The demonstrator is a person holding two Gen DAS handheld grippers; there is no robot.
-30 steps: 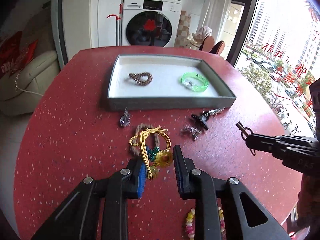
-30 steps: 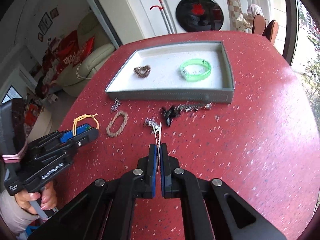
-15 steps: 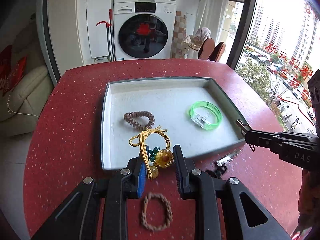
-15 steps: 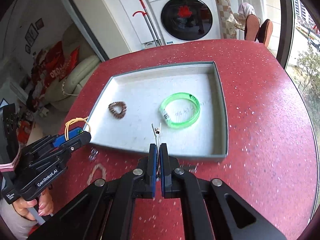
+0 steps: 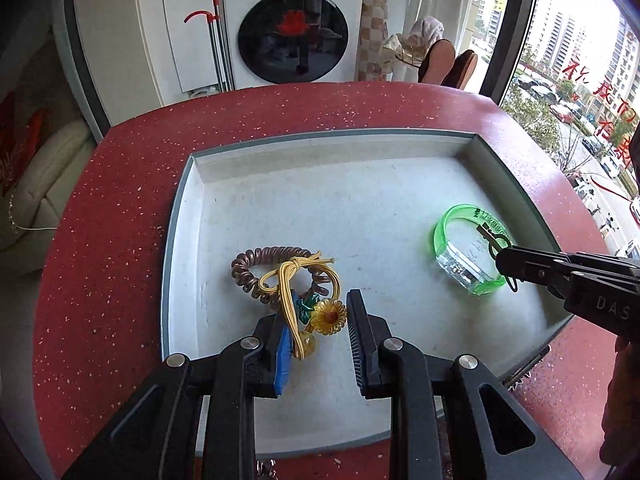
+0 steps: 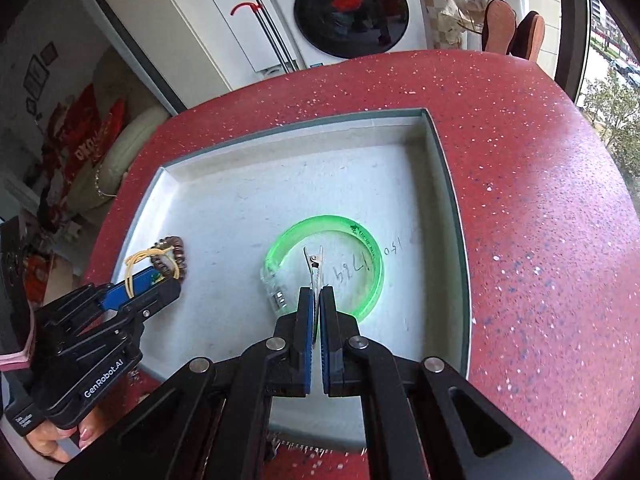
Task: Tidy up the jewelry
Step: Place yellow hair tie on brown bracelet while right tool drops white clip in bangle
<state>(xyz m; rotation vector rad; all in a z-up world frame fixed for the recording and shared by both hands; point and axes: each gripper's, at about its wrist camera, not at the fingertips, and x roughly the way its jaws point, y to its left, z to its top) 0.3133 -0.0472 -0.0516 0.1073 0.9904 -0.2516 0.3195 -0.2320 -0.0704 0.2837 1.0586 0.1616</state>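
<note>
The left gripper's fingers clamp a yellow elastic hair tie with a sunflower charm, held over the brown spiral hair tie lying in the grey tray. The right gripper's fingers are pressed together on a thin metal hair clip, poised over the green translucent bracelet in the same tray. The tray sits on the red speckled worktop.
</note>
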